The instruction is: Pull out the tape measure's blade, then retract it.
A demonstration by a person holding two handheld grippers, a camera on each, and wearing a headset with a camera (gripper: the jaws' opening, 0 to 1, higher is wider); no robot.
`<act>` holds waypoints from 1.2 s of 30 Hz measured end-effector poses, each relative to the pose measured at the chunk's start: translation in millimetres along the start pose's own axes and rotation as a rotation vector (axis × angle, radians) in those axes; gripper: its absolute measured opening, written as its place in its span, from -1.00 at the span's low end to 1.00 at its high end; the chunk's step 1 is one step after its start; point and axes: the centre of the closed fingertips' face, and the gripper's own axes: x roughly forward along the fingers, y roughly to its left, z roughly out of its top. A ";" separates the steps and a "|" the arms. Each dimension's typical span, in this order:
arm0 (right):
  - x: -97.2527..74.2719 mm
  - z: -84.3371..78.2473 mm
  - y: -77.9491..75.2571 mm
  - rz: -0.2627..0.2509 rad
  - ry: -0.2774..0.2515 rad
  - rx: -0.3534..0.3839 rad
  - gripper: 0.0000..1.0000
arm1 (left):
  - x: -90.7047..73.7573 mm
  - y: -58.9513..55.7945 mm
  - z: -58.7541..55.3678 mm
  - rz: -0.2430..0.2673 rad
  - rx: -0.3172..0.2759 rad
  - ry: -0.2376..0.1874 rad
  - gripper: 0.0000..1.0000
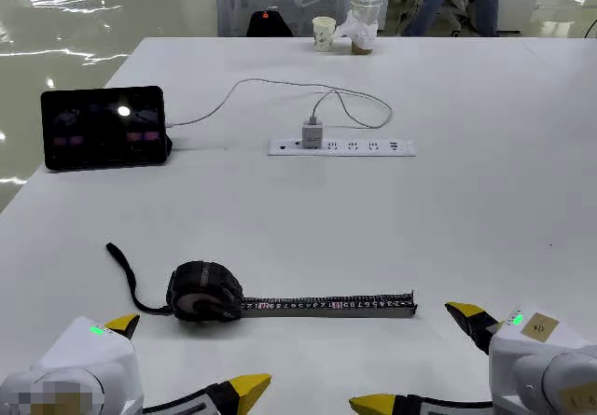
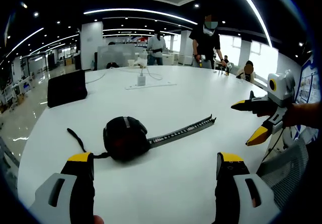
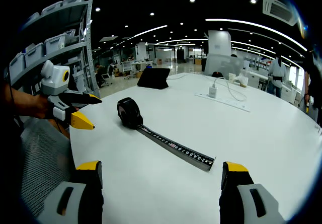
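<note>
Head view: high, from the near edge of the white table (image 1: 485, 182), facing forward and down; tape measure (image 1: 205, 291) close, tablet (image 1: 104, 127) and power strip (image 1: 340, 145) farther off. Left gripper view: low over the tabletop, looking along the left gripper (image 2: 154, 158) at the case end, near. Right gripper view: low, along the right gripper (image 3: 161, 165) from the blade's tip end. All 3 views share tape measure, tablet and power strip.
</note>
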 end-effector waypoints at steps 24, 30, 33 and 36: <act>11.8 -5.3 -20.2 0.092 0.042 -0.119 0.70 | 15.8 23.3 4.9 0.085 -0.022 0.002 0.96; 15.7 -4.7 -28.7 0.109 0.058 -0.154 0.64 | 24.0 29.0 10.9 0.102 -0.021 -0.002 0.93; 16.6 -4.0 -32.4 0.118 0.065 -0.168 0.56 | 27.8 30.6 12.4 0.109 -0.020 -0.002 0.92; 18.8 -3.2 -37.2 0.129 0.071 -0.193 0.52 | 32.0 32.2 13.3 0.113 -0.023 0.001 0.91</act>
